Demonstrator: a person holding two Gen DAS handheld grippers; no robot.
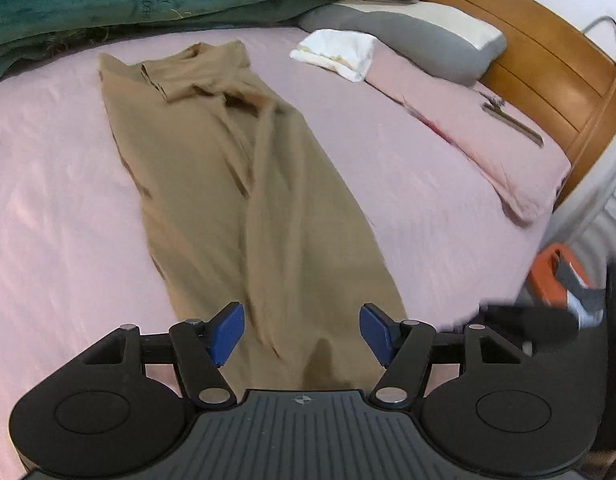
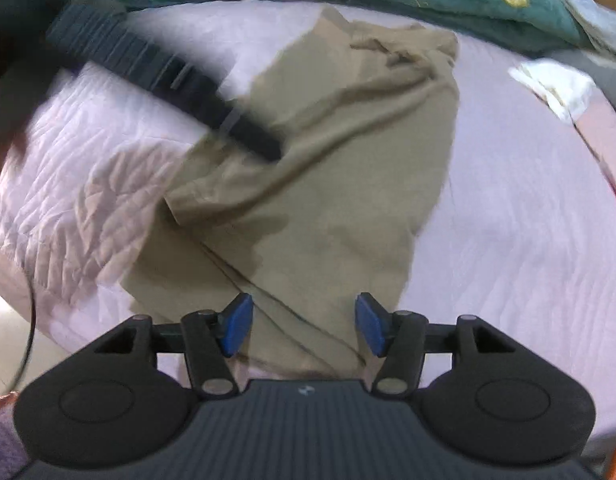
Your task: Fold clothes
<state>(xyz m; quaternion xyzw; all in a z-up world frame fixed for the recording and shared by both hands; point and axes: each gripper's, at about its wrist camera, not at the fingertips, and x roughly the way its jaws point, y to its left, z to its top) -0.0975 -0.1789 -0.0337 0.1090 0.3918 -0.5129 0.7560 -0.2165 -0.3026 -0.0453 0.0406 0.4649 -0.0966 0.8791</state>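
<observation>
**Mia:** Right under the left gripper (image 1: 302,334) lay the near end of the tan shirt (image 1: 236,184). Were the blue pads holding it?

**Ben:** No. Both pads stood well apart, and the cloth just lay flat below the gap. Nothing was pinched.

**Mia:** And the right gripper (image 2: 304,324)?

**Ben:** Same thing — open jaws, nothing held. The bottom edge of the shirt sat just under it too, a bit bunched up.

**Mia:** Which way did the shirt go from there?

**Ben:** It ran long and thin, straight away from both grippers, across the pink bed sheet (image 1: 52,208). It was already folded into a strip, with the collar end far off, near the green blanket (image 1: 68,4).

**Mia:** So both hands were by the same end?

**Ben:** Yes, I think so. The near end was the close one for both. In the right wrist view a dark blurry bar crossed over the shirt — most likely part of the left tool.

**Mia:** What would they need next?

**Ben:** My guess is they should pinch the near edge and carry it up toward the collar. The far end was well out of reach.

**Mia:** Anything past the shirt?

**Ben:** A white folded cloth (image 1: 336,54), a grey pillow (image 1: 420,36) and the wooden headboard (image 1: 548,64).
</observation>
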